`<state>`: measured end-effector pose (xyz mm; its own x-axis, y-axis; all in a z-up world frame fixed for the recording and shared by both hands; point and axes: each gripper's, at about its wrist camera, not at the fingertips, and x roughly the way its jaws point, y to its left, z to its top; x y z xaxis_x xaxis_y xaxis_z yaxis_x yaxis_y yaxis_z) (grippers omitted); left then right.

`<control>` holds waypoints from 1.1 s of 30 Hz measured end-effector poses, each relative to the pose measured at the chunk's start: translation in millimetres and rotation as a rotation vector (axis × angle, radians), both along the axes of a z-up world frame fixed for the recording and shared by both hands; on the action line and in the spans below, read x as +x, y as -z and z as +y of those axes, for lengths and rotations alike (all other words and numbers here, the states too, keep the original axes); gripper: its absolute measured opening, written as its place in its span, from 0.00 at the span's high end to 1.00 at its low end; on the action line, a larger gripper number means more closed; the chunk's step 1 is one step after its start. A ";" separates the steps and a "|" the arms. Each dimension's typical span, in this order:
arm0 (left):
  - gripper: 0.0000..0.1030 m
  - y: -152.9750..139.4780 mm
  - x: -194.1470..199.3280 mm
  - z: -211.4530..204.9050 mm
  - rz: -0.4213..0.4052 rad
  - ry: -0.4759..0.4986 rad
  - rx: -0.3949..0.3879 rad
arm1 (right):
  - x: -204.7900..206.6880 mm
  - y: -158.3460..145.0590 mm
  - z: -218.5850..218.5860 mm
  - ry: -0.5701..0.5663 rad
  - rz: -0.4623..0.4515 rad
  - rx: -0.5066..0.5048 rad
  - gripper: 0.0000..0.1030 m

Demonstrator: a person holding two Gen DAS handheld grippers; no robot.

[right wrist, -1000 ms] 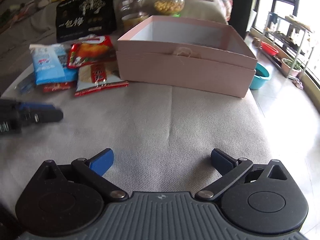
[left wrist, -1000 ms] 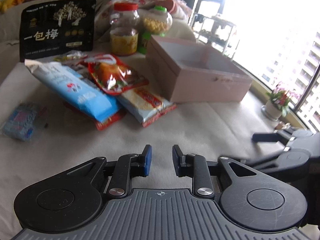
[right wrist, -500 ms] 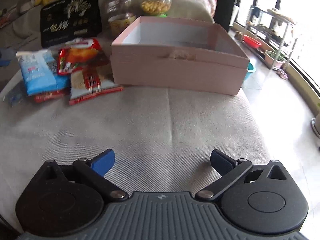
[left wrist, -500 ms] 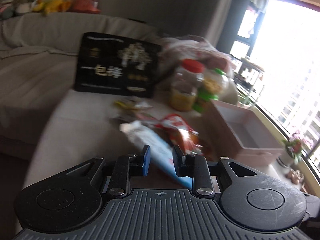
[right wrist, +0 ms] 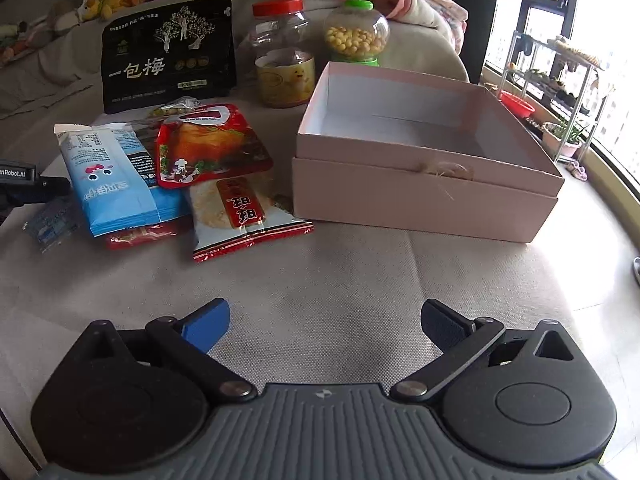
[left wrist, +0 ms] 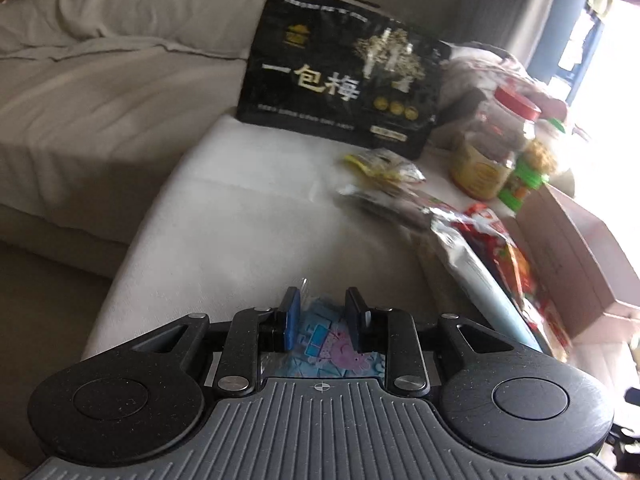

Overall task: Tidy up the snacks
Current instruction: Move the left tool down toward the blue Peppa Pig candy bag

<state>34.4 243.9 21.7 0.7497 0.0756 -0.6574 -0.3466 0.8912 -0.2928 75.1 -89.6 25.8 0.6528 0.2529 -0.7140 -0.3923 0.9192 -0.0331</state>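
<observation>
I am finding the pink box (right wrist: 424,200) empty; snacks are lying at nine o'clock. My left gripper (left wrist: 322,316) is hanging narrowly parted over a small blue packet (left wrist: 332,344), my right gripper (right wrist: 324,320) wide, grasping nothing.

The near stretch of the grey cloth (right wrist: 320,276) lies bare, open to a gripper from the front. The pink box (right wrist: 428,184) stands open-topped with nothing above it, so entry from overhead is free (its front wall blocks a low approach). To its left the snack packets (right wrist: 224,184) crowd close, the nearest almost touching the box. Behind, the red-lidded jar (right wrist: 282,52), green-lidded jar (right wrist: 356,34) and black bag (right wrist: 168,54) wall off the back.
</observation>
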 end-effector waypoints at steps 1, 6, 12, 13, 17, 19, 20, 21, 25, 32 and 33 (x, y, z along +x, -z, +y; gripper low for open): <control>0.73 0.5 -3.4 -1.9 0.000 0.011 -0.005 | -0.6 0.1 0.0 -0.001 -0.001 0.000 0.01; 0.72 -0.5 -20.3 -22.8 0.005 0.055 -0.004 | -5.0 -3.5 -1.6 -0.025 -0.017 0.031 0.02; 0.72 -3.4 -45.9 -51.7 0.008 0.145 -0.009 | -4.7 -11.3 11.6 -0.145 0.007 0.112 0.15; 0.72 -4.2 -48.8 -55.3 0.012 0.157 -0.006 | -4.7 -12.6 17.5 -0.174 0.015 0.120 0.18; 0.72 -6.3 -57.5 -64.3 0.024 0.191 0.007 | -9.4 -15.3 45.5 -0.269 0.018 0.114 0.28; 0.72 -6.6 -60.0 -66.4 0.025 0.198 0.009 | -13.8 -15.3 56.8 -0.321 0.027 0.117 0.28; 0.72 -6.6 -61.1 -66.6 0.023 0.199 0.005 | -16.3 -14.8 61.7 -0.345 0.033 0.117 0.28; 0.72 -6.6 -61.2 -65.8 0.022 0.200 -0.001 | -18.9 -14.0 66.2 -0.365 0.034 0.110 0.28; 0.70 -6.8 -63.5 -65.6 0.017 0.217 -0.018 | -21.6 -11.1 73.2 -0.367 0.019 0.074 0.28; 0.68 -10.1 -61.0 -74.7 0.040 0.259 0.047 | -8.8 -13.2 57.1 -0.278 -0.021 0.062 0.28; 0.67 -11.1 -59.8 -78.3 0.044 0.279 0.062 | -7.3 -13.7 55.6 -0.268 -0.033 0.057 0.28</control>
